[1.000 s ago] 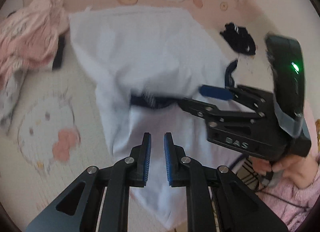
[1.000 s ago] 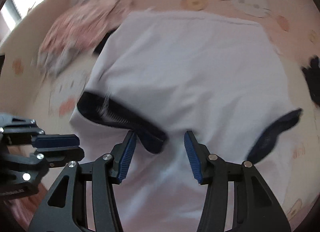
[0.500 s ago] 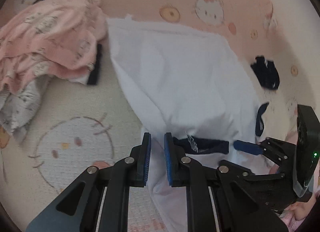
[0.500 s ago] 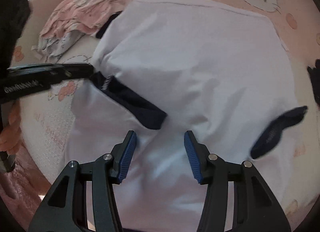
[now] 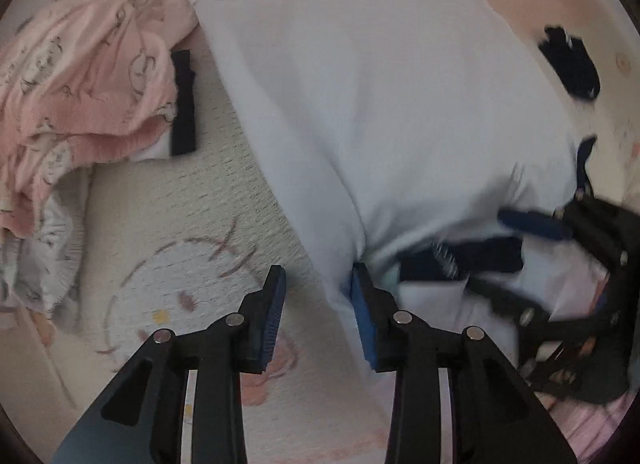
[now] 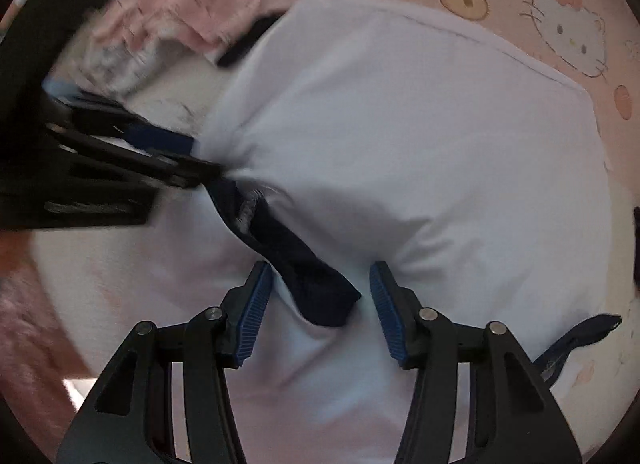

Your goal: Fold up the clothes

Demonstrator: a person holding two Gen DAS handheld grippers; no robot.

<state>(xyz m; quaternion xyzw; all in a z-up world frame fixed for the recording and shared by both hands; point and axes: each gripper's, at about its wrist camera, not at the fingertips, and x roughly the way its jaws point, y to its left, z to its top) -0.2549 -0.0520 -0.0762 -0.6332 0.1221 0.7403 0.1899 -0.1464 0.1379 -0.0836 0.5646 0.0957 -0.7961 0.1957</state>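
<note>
White cotton, a T-shirt [image 5: 380,103] with a navy collar [image 6: 296,264] and navy sleeve cuffs, lies spread on a pink and cream cartoon-cat mat [image 5: 168,223], its hem at the far side and the neck end nearest both cameras. The near left corner is already bunched over, so the fold looks partly made at most.

The left tool [image 5: 318,316] straddles the shirt's left edge; its jaws are opening, and cloth lies against the right pad only, so nothing is clamped. The right tool [image 6: 320,312] hangs released over the collar, which sits between its fingers without either pad pressing it.

A heap of pink printed clothes [image 5: 80,75] lies just beside the shirt's far left corner, and a small dark garment [image 5: 568,63] rests apart on the right.

Risk, as I judge it: if the left tool lifts now, loose cloth may snag on its right pad and drag the edge askew. Should the right tool clench the collar alone, the body would sag and crease.
</note>
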